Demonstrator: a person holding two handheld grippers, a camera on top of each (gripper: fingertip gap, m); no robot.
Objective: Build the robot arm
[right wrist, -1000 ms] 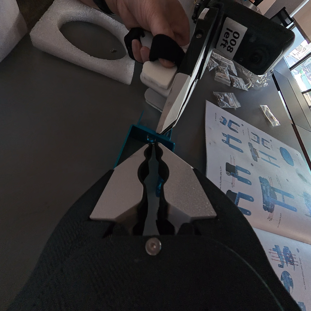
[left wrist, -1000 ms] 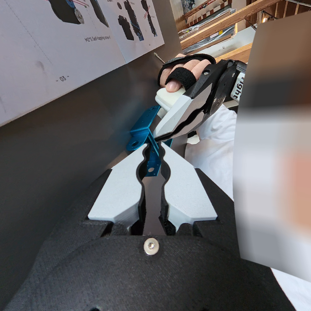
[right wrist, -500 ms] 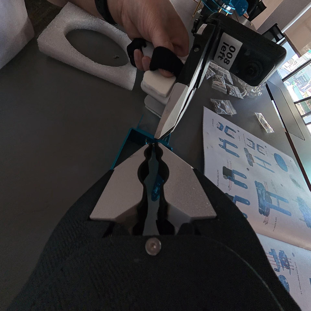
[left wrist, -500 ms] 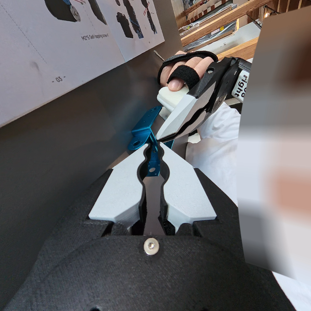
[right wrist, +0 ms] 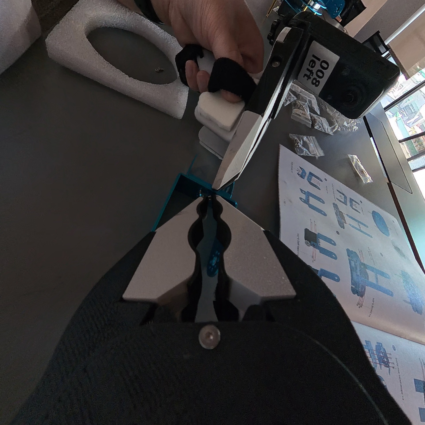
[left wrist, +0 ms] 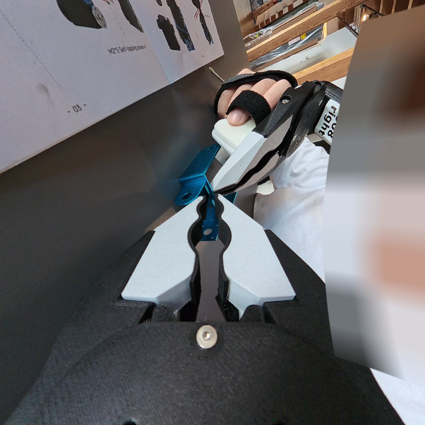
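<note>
A blue metal bracket with holes stands on the dark table between my two grippers. My left gripper is shut on one thin blue flange of it, which shows between the fingers. My right gripper comes in from the upper right, held by a hand with black straps, and its tips meet the bracket right by mine. In the right wrist view my right gripper is shut on the bracket's upright wall. The left gripper pinches the same edge from above.
White instruction sheets with blue and black drawings lie on the table. A white foam block with an oval cutout lies at the far left. Several small bags of screws lie beyond the sheet. A loose screw lies near the sheet's edge. My two grippers' fingertips are within a few centimetres of each other.
Both grippers stay shut on the blue bracket. The two grippers and the bracket have shifted only slightly in view.
</note>
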